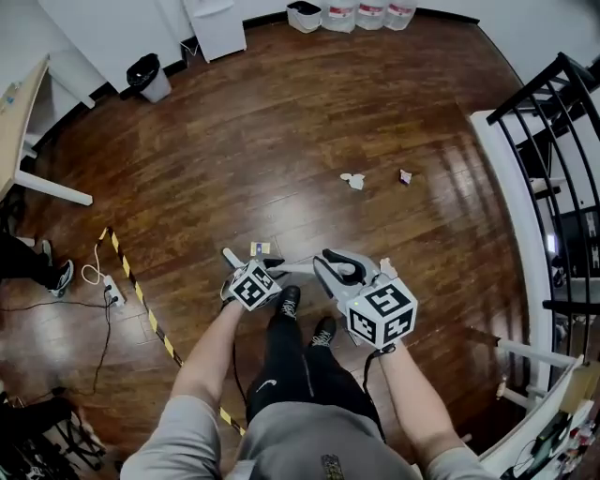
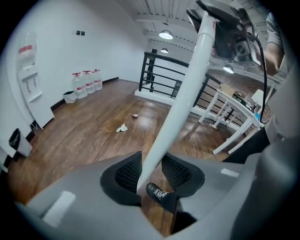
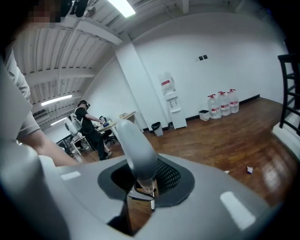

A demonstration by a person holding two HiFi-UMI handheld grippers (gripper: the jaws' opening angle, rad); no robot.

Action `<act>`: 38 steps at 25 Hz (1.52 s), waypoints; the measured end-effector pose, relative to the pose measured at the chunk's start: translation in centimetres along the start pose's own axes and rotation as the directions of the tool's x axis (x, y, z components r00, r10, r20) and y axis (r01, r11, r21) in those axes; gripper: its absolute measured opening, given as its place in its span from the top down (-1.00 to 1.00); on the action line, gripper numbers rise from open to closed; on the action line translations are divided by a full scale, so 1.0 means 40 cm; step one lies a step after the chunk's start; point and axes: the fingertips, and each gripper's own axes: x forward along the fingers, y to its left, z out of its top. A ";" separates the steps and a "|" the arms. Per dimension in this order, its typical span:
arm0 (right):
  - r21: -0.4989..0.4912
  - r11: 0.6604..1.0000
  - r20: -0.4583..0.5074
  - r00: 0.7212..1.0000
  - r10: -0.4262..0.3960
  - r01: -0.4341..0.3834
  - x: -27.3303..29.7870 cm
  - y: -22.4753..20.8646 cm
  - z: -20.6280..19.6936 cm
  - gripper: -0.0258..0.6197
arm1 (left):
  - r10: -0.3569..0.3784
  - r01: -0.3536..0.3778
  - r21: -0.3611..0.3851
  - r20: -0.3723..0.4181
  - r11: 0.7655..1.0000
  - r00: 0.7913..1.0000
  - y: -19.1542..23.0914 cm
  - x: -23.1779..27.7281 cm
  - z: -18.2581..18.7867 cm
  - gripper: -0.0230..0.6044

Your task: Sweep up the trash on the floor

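My left gripper [image 1: 251,262] [image 2: 152,171] is shut on a white pole [image 2: 187,89], which runs up between its mesh pads toward the right gripper. The pole ends in a grey handle [image 3: 136,150] [image 1: 342,265], and my right gripper [image 1: 361,281] [image 3: 146,180] is shut on it. No sweeping head of this tool is in view. The trash lies farther out on the wooden floor: a crumpled white paper [image 1: 353,180] [image 2: 122,127] and a small dark scrap [image 1: 405,176] [image 2: 135,115] [image 3: 249,169]. Both grippers hang in front of the person's legs, well short of the trash.
The person's black shoes [image 1: 289,300] stand just below the grippers. Yellow-black tape [image 1: 141,300] and a power strip [image 1: 112,292] lie at the left. A black bin [image 1: 148,75], a white dispenser [image 1: 216,28] and water jugs [image 1: 370,11] line the far wall. A black railing [image 1: 553,122] runs along the right.
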 end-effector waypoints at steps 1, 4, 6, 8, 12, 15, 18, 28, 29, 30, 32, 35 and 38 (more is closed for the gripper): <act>0.019 0.999 -0.010 1.000 -0.030 0.030 0.013 -0.018 -0.005 0.67 | -0.023 0.023 0.006 -0.007 1.000 1.000 0.011 0.014 -0.003 0.50; 0.063 0.990 -0.029 0.992 -0.126 0.127 0.023 -0.084 -0.007 0.67 | -0.083 0.084 0.031 -0.009 0.996 0.996 0.040 0.065 0.023 0.49; 0.074 0.978 -0.033 0.980 -0.195 0.197 0.017 -0.129 0.000 0.67 | -0.133 0.134 0.081 -0.014 0.988 0.991 0.050 0.099 0.065 0.49; 0.094 0.960 -0.026 0.964 -0.264 0.265 -0.004 -0.167 0.009 0.67 | -0.193 0.193 0.130 -0.018 0.972 0.981 0.042 0.129 0.110 0.49; 0.144 0.910 0.007 0.919 -0.394 0.389 -0.103 -0.258 0.032 0.67 | -0.281 0.280 0.203 -0.028 0.938 0.959 -0.007 0.206 0.224 0.49; 0.180 0.859 0.025 0.871 -0.491 0.479 -0.210 -0.330 0.025 0.67 | -0.350 0.346 0.264 -0.032 0.900 0.936 -0.080 0.276 0.327 0.48; 0.234 0.790 0.028 0.809 -0.588 0.566 -0.332 -0.397 -0.003 0.67 | -0.414 0.406 0.340 -0.052 0.849 0.909 -0.171 0.356 0.416 0.47; 0.351 0.573 0.007 0.609 -0.793 0.741 -0.716 -0.568 -0.109 0.67 | -0.561 0.552 0.494 -0.147 0.672 0.815 -0.521 0.592 0.642 0.47; 0.349 0.560 0.003 0.597 -0.803 0.751 -0.742 -0.577 -0.114 0.67 | -0.571 0.561 0.503 -0.152 0.658 0.806 -0.549 0.607 0.658 0.46; 0.349 0.549 0.001 0.585 -0.811 0.760 -0.768 -0.587 -0.118 0.67 | -0.581 0.570 0.511 -0.159 0.643 0.798 -0.576 0.622 0.675 0.46; 0.361 0.530 0.004 0.567 -0.824 0.767 -0.821 -0.608 -0.123 0.67 | -0.595 0.587 0.528 -0.179 0.614 0.783 -0.624 0.644 0.710 0.46; 0.390 0.529 0.032 0.563 -0.826 0.754 -0.889 -0.635 -0.114 0.67 | -0.590 0.601 0.545 -0.224 0.584 0.776 -0.666 0.650 0.754 0.47; 0.393 0.557 0.068 0.581 -0.811 0.732 -0.923 -0.665 -0.087 0.67 | -0.569 0.587 0.545 -0.226 0.598 0.790 -0.662 0.645 0.792 0.48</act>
